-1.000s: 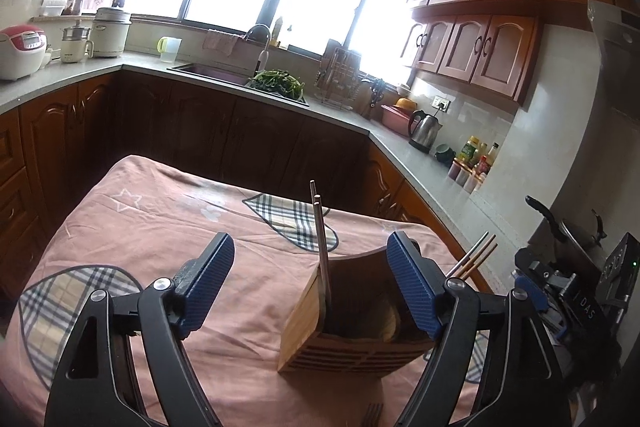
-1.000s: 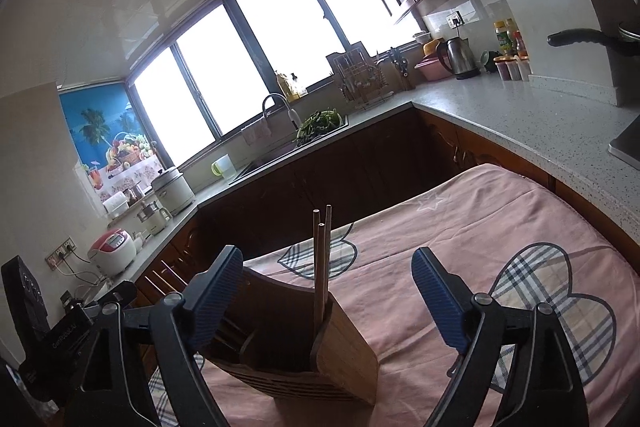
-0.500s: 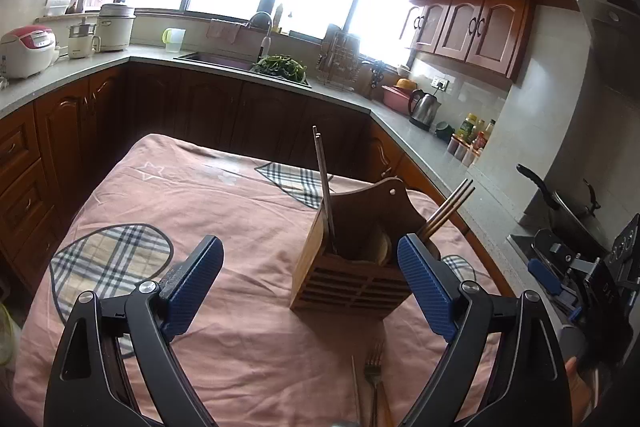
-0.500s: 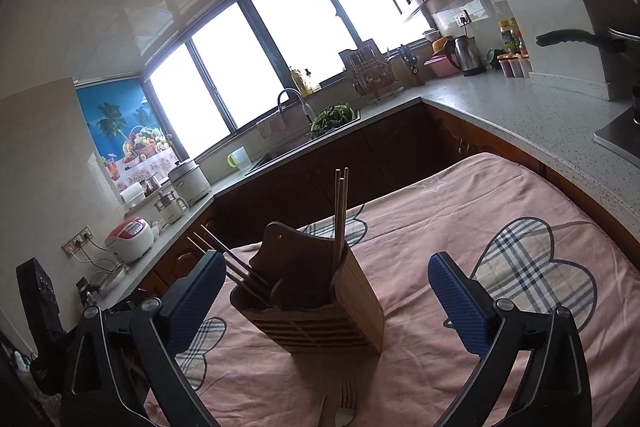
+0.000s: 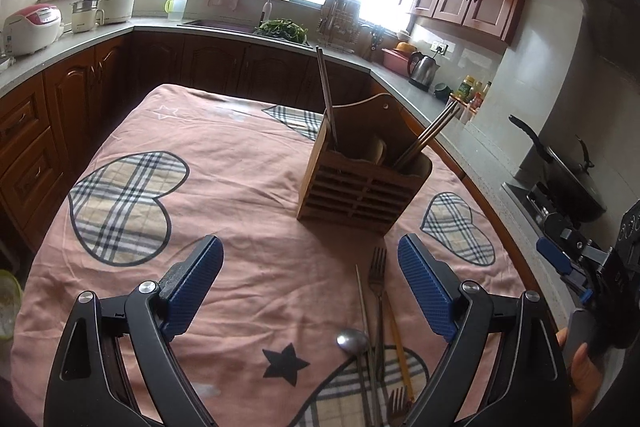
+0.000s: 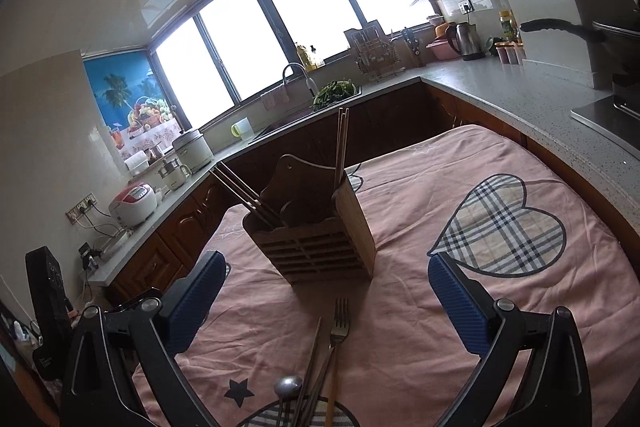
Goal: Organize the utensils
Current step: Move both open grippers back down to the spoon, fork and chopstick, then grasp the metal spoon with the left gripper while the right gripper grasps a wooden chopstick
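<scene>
A wooden utensil holder (image 5: 362, 183) stands on the pink tablecloth; it also shows in the right wrist view (image 6: 316, 247). Chopsticks (image 5: 327, 101) stand upright in one end and another pair (image 5: 430, 137) leans out of the other end. Loose utensils lie on the cloth in front of it: a fork (image 5: 377, 281), a spoon (image 5: 352, 341) and chopsticks (image 5: 396, 339); the fork (image 6: 339, 327) and spoon (image 6: 287, 385) show in the right wrist view too. My left gripper (image 5: 310, 287) is open and empty above the cloth, just left of the loose utensils. My right gripper (image 6: 326, 299) is open and empty above them.
The table (image 5: 240, 155) wears a pink cloth with plaid hearts. Dark wood cabinets and a grey counter (image 5: 120, 27) run around it, with rice cookers, a sink, a kettle (image 5: 422, 69) and a pan on the stove (image 5: 560, 167). The right gripper shows at the right edge (image 5: 580, 267).
Both grippers have pulled back and up from the holder, which now sits farther away. The loose fork, spoon and chopsticks have come into view below them.
</scene>
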A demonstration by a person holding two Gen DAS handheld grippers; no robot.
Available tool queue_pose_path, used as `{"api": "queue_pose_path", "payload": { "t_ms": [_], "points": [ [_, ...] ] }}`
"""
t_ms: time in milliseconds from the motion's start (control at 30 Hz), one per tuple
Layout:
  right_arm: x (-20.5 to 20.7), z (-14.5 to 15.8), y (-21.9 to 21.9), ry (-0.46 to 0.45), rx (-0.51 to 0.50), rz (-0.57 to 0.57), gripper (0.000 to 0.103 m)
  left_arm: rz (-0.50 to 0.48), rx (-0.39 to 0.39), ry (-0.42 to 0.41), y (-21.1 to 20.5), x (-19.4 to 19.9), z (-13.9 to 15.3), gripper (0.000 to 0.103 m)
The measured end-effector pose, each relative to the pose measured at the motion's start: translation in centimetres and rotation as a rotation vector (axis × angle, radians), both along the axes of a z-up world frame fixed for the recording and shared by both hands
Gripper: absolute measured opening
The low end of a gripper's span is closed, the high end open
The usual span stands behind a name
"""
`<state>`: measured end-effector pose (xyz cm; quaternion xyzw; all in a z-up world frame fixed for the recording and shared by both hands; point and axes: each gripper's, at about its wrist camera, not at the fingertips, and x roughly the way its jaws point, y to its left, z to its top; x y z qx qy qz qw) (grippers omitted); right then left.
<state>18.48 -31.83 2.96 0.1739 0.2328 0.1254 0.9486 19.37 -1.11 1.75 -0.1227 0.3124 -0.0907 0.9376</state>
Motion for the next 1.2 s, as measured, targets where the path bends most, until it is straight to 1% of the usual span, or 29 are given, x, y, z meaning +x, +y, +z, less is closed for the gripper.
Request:
{"api": "queue_pose_path", "payload": {
  "t_ms": [133, 600, 900, 1200],
  "points": [
    [-1.3, -1.0, 0.0, 0.029, -0.004, 0.012, 0.102, -0.007, 0.001, 0.024, 0.0, -1.4, -1.1, 0.091],
    [-4.7, -3.5, -0.3, 0.076, -0.009, 0.008, 0.102, -0.014, 0.000, 0.106, -0.2, -4.5, -4.7, 0.091],
    [-5.5, -5.6, -0.1, 0.117, -0.009, 0.017, 0.102, -0.043, 0.023, 0.156, -1.7, -5.1, -6.7, 0.091],
    [-5.4, -6.3, -0.5, 0.140, -0.001, 0.022, 0.102, -0.086, 0.046, 0.190, -3.3, -4.6, -7.6, 0.091]
  ]
}}
